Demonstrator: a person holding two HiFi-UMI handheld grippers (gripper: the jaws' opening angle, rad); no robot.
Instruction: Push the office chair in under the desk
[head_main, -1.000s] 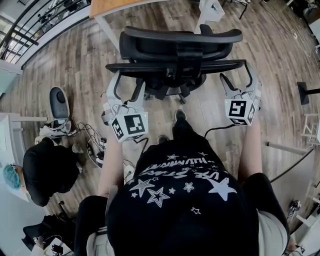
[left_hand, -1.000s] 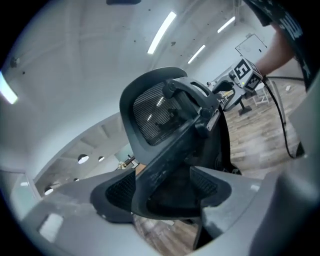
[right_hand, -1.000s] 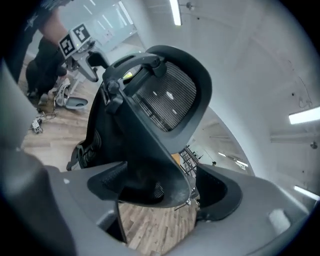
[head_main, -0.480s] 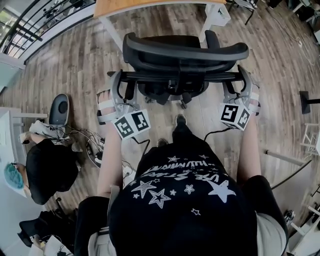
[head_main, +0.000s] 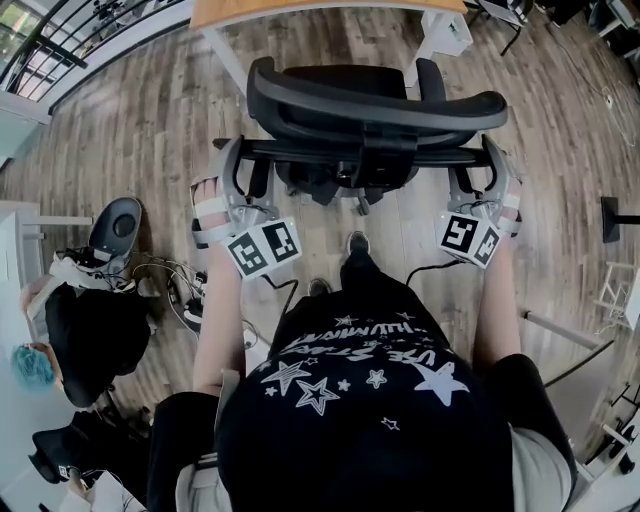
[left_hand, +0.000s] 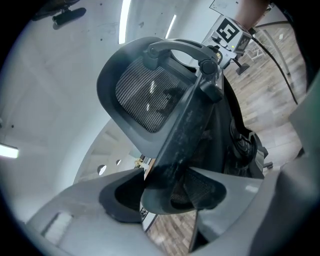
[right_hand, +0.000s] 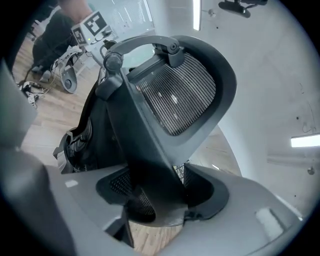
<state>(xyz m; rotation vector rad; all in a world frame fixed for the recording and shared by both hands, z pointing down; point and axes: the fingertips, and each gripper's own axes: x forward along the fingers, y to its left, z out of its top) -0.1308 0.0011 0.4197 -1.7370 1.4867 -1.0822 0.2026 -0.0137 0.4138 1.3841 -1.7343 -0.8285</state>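
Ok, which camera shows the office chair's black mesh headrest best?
The right gripper view: the black mesh headrest fills its centre, mesh and curved frame clear. The left gripper view shows the headrest too, hazier and darker. The head view sees only its top edge from above.

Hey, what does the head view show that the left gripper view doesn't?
Head view only: the desk, the person's starred shirt, cables on the floor. Left gripper view only: ceiling lights, and the pads of the left tool, its jaws just closed further, pressing the office chair at its back's edge. Both: that chair, the wood floor, and the right tool, whose jaws have also just closed on the chair back.
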